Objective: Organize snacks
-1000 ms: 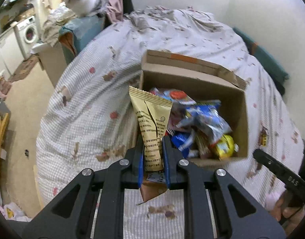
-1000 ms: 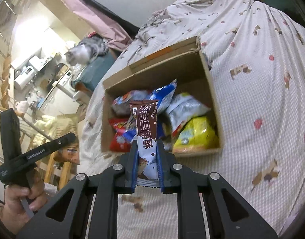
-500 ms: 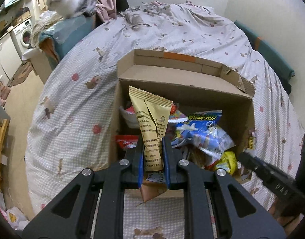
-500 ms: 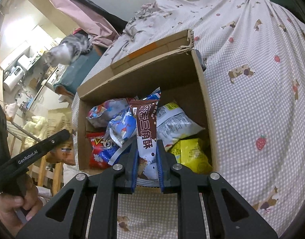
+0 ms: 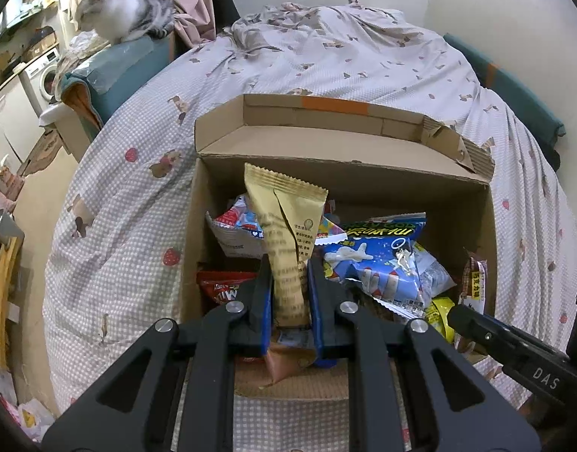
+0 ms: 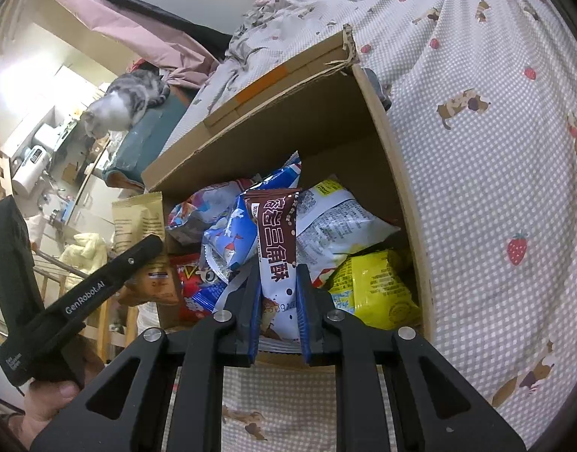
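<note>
left gripper (image 5: 288,293) clamps tan packet (image 5: 284,226) | right gripper (image 6: 277,293) clamps brown packet (image 6: 275,241) | both upright over cardboard box (image 5: 326,184) — likely poised to drop in

Both grippers' jaws clamped tight

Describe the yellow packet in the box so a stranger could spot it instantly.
Find the open cardboard box on the checked bedspread. In its near right corner, against the right wall, lies the yellow packet, tucked under a white packet. It is the only solid bright yellow wrapper among the blue, red and white ones.
</note>
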Available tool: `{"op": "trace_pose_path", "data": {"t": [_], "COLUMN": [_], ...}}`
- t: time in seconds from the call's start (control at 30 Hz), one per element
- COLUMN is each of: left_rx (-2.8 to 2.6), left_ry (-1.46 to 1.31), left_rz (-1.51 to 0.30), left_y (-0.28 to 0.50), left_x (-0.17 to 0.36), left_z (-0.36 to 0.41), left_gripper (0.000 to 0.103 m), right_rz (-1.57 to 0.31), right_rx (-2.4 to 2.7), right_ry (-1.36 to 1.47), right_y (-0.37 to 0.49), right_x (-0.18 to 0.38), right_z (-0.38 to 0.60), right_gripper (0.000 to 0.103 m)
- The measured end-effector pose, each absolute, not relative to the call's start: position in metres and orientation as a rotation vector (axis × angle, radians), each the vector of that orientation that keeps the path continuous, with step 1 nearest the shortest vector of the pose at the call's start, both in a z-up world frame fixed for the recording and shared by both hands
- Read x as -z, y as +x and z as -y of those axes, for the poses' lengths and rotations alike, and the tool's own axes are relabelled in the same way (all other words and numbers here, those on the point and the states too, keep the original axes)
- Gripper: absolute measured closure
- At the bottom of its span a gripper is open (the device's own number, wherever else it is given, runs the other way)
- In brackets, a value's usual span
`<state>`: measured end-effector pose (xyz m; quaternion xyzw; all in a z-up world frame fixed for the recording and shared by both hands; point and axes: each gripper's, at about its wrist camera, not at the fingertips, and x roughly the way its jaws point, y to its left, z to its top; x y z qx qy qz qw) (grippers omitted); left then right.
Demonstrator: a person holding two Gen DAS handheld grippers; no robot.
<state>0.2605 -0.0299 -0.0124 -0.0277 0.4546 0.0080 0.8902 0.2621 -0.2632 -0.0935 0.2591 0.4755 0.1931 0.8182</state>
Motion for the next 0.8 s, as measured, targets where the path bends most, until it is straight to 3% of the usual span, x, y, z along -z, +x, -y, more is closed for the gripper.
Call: {"op": "trace_pose_path", "data": {"t": [0.27,0.3,0.37,0.43,0.47,0.53,0.8], "left_rx": [-0.043,-0.052,-0.077,-0.108,-0.117,-0.144,-0.183], "left_ry": [0.004,0.01,0.008,-0.007,-0.007,0.014,0.038], "left_rz": [-0.937,-0.939,-0.934,-0.902,-0.888,-0.882,-0.831], "left_y": [0.256,0.256,0.254,0.248,0.246,0.244,0.228], "left_x": [0.007,0.006,0.003,-0.003,-0.006,-0.008,-0.022], "left_z": [0.031,0.03,0.026,0.02,0.019,0.015,0.004], "left_gripper": [0.087,0.077,0.033,0.016,0.015,0.015,0.015], "right_rz": [-0.992,-0.989,-0.986,-0.983,-0.979,-0.957,-0.891], "right_rx": [-0.423,-0.421,-0.417,-0.406,-0.401,-0.386,-0.35], "right_ry": [0.569,0.571,0.567,0.561,0.562,0.569,0.556], "right_y": [0.261,0.261,0.261,0.26,0.26,0.258,0.248], "right_x": [0.089,0.088,0.087,0.085,0.084,0.08,0.06], "right_z": [0.263,0.264,0.264,0.265,0.266,0.269,0.275], "right_gripper": [0.082,0.082,0.081,0.07,0.064,0.021,0.009]}}
